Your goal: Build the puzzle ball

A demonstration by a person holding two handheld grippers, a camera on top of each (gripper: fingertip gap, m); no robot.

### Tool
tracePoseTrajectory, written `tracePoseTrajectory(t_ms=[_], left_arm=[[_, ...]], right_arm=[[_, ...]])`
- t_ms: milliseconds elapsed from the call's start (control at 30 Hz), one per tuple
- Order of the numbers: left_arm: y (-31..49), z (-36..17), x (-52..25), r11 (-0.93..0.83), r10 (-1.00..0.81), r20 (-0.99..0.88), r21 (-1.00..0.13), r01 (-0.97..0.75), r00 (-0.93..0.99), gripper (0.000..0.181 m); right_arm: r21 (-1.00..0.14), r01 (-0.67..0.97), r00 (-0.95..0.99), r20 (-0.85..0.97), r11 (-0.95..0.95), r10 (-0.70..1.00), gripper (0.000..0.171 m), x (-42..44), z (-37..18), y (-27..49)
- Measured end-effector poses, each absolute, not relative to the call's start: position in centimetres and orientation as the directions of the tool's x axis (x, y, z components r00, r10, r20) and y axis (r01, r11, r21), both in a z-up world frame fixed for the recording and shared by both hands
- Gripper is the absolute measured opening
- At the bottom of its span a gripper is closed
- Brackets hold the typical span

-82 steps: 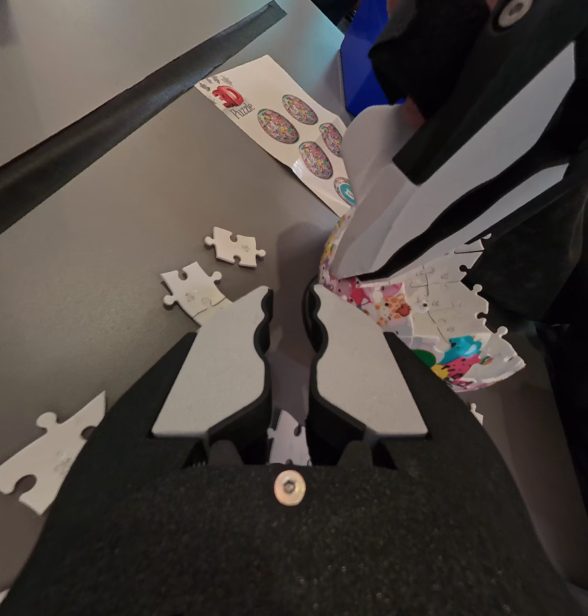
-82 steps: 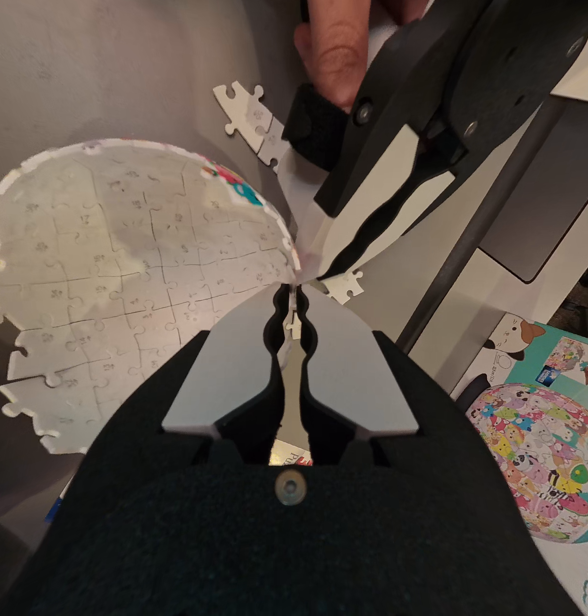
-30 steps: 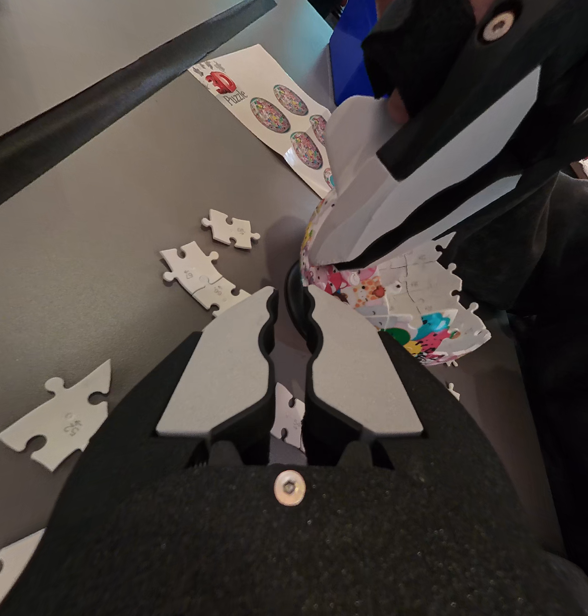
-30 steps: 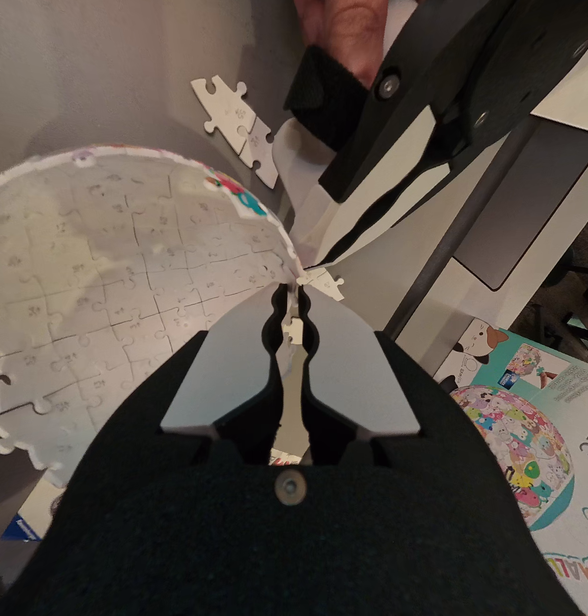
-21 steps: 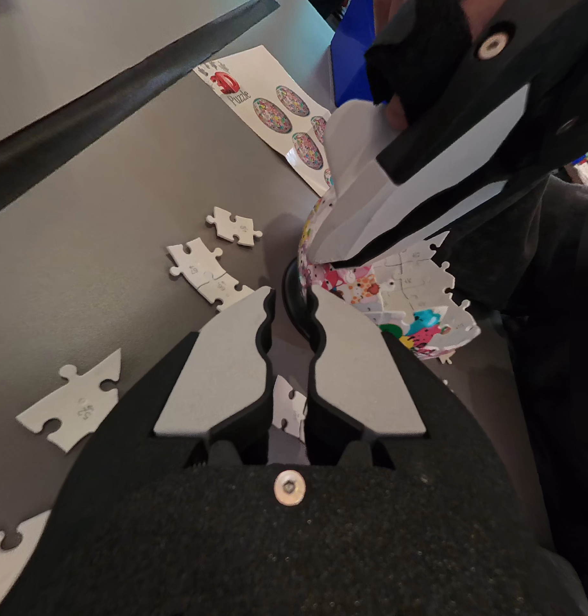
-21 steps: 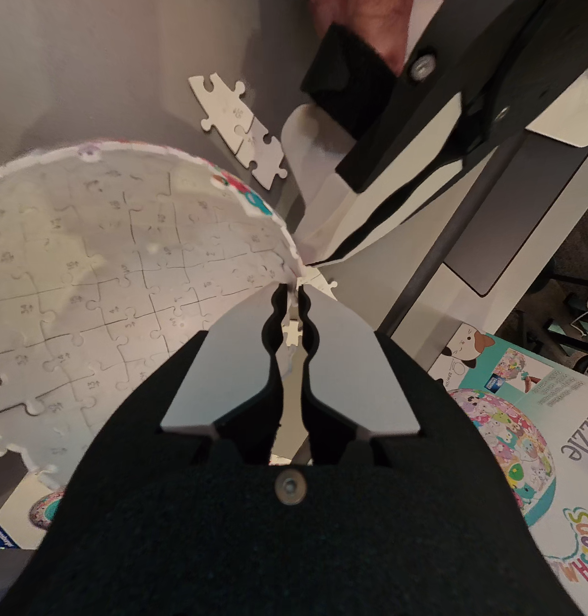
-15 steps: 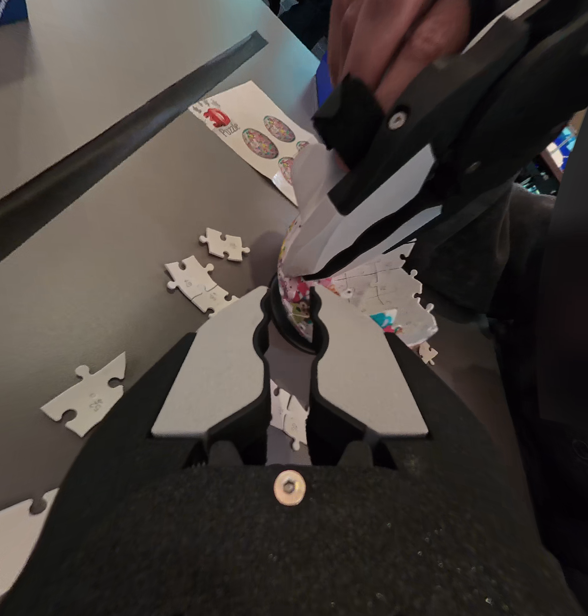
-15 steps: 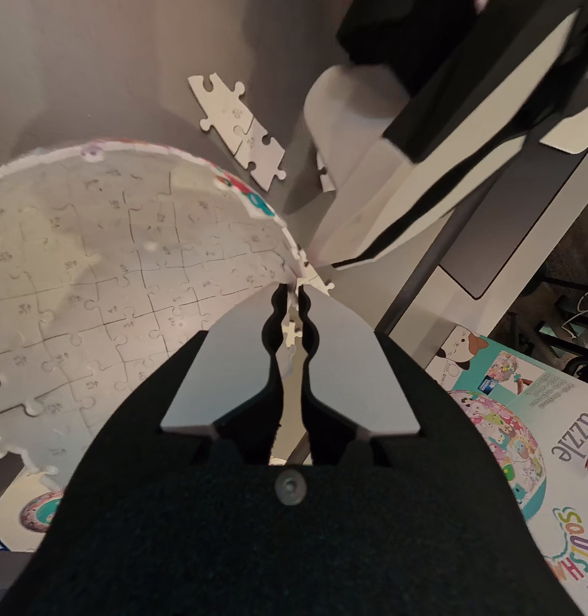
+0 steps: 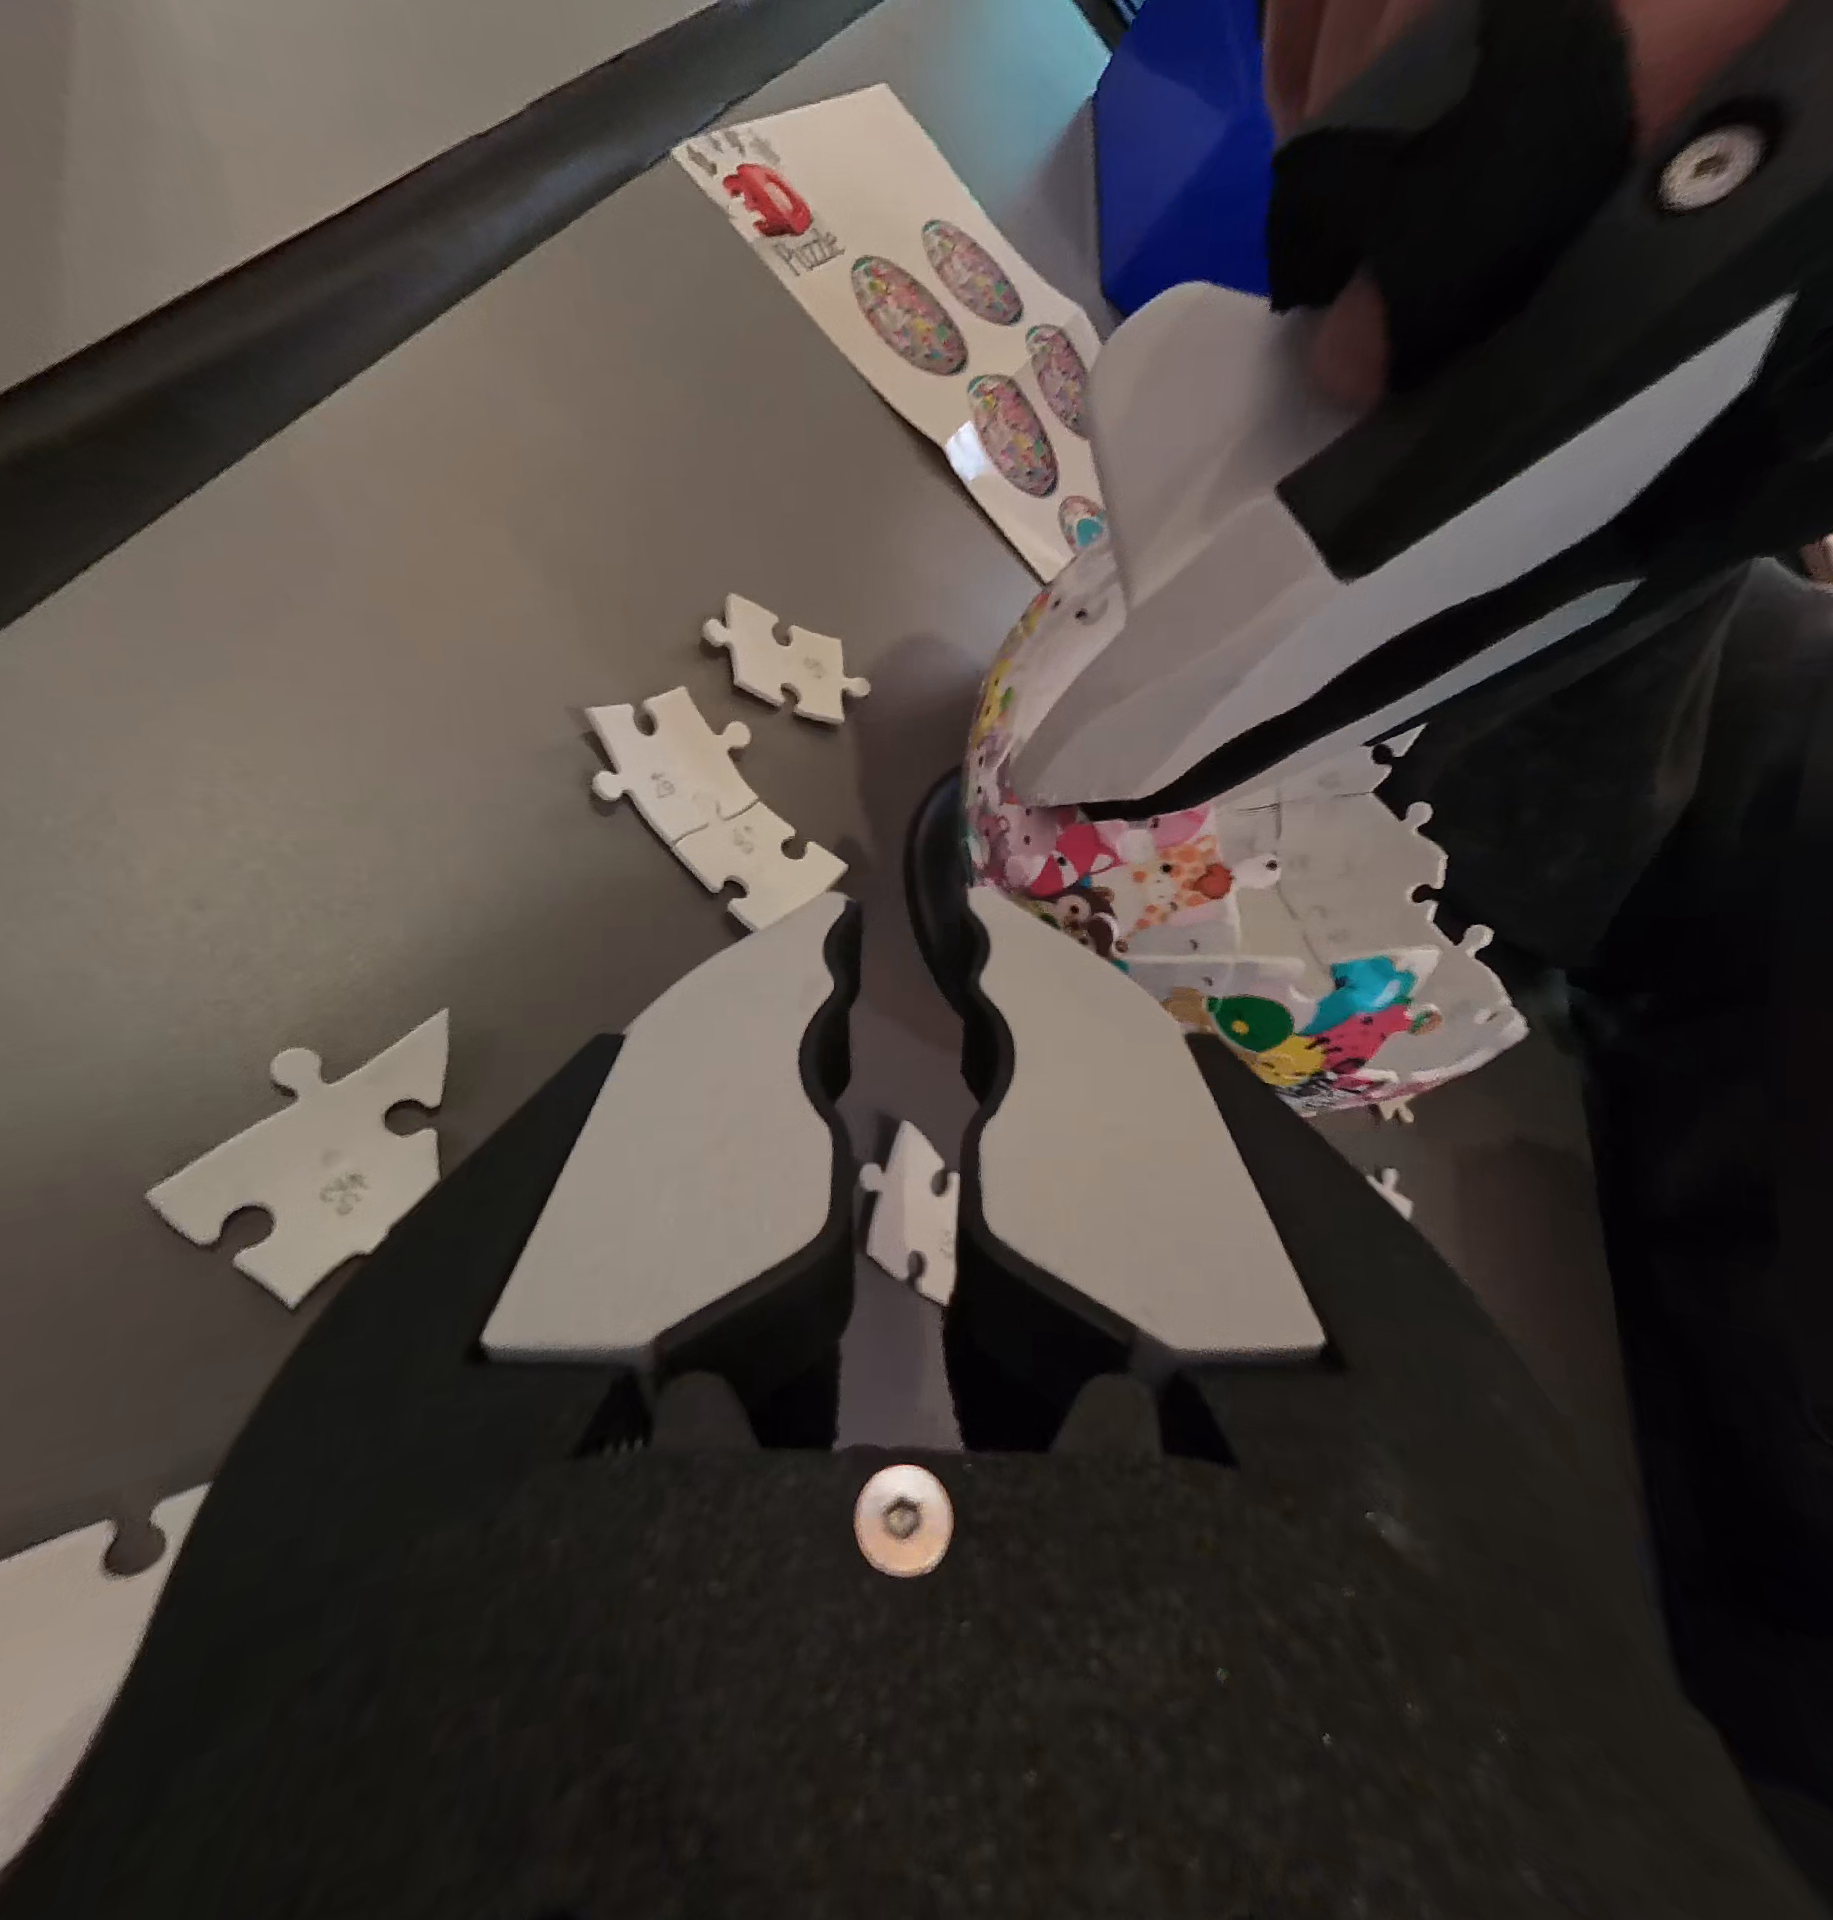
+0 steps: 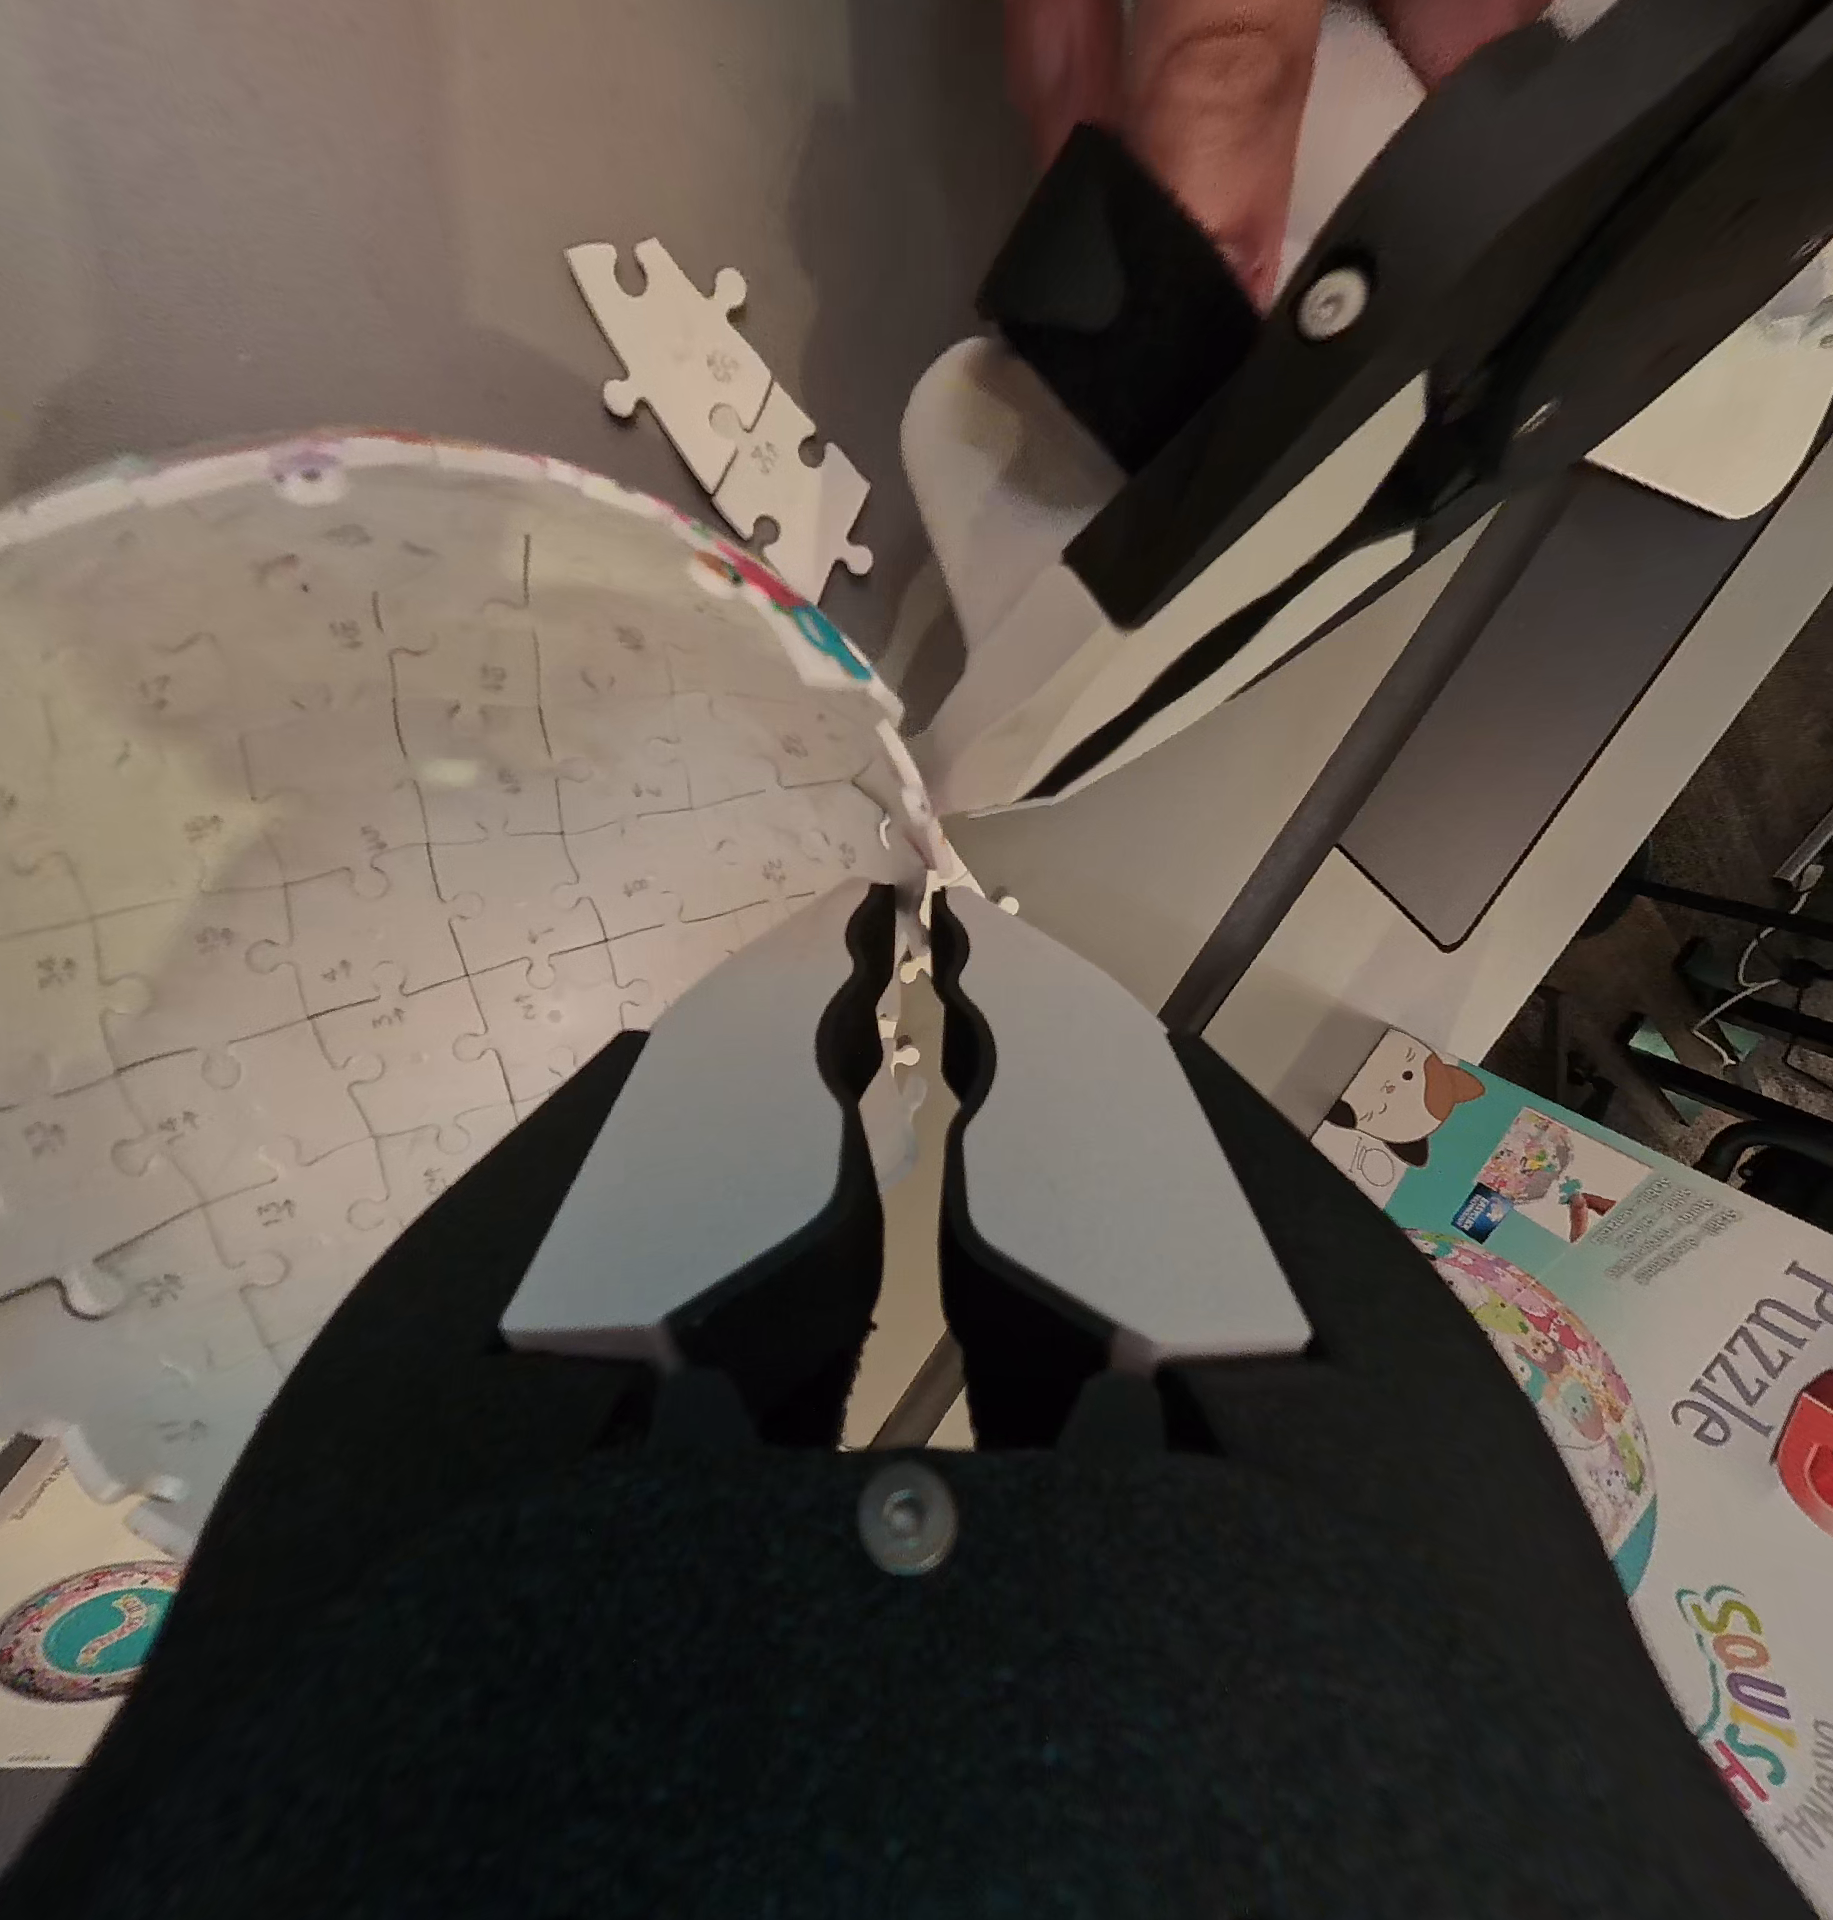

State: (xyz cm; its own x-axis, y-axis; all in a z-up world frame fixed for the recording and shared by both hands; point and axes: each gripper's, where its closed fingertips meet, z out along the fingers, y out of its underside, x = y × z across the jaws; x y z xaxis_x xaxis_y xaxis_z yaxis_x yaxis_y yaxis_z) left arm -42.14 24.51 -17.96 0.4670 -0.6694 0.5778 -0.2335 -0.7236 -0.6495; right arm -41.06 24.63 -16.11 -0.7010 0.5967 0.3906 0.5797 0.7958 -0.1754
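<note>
Loose white pieces point(image 9: 683, 764) lie scattered on the grey counter point(image 9: 320, 623) toward its left side; the left tongs point(image 9: 907, 920) hover over them, narrowly parted and empty. Right of them, by the leaflet point(image 9: 922, 301), sits the half-built ball point(image 10: 320, 883), a thin shell on a dark ring. The right tongs point(image 10: 912, 904) pinch its jagged rim; the shell looks light, stiff yet apt to pop apart, so hold it at the rim, gently.

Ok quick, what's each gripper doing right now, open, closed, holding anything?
Left gripper: open, narrow gap, nothing in it.
Right gripper: shut on the rim of the puzzle ball.
</note>
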Motion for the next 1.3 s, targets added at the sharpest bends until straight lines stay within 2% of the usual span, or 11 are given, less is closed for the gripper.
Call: tracePoseTrajectory(t_ms=[300,600,867,1300], left_arm=[[24.0,-19.4,-41.7,-0.727,-0.674,0.547,-0.611,-0.313,0.496,0.01],[25.3,-16.4,-43.5,-0.71,-0.661,0.577,-0.688,-0.151,0.479,0.014],[24.1,-17.8,-41.8,-0.704,-0.693,0.573,-0.668,-0.241,0.437,0.012],[23.8,-18.2,-41.8,-0.725,-0.677,0.612,-0.649,-0.23,0.409,0.01]], right_arm=[[-0.163,0.595,-0.693,0.392,0.787,0.605,0.007,-41.1,-16.3,24.9],[-0.155,0.611,-0.687,0.381,0.776,0.618,0.007,-41.1,-16.6,25.1],[-0.154,0.625,-0.683,0.367,0.766,0.631,0.008,-40.9,-16.7,25.1],[-0.145,0.636,-0.676,0.368,0.757,0.639,0.009,-41.0,-16.9,25.3]])
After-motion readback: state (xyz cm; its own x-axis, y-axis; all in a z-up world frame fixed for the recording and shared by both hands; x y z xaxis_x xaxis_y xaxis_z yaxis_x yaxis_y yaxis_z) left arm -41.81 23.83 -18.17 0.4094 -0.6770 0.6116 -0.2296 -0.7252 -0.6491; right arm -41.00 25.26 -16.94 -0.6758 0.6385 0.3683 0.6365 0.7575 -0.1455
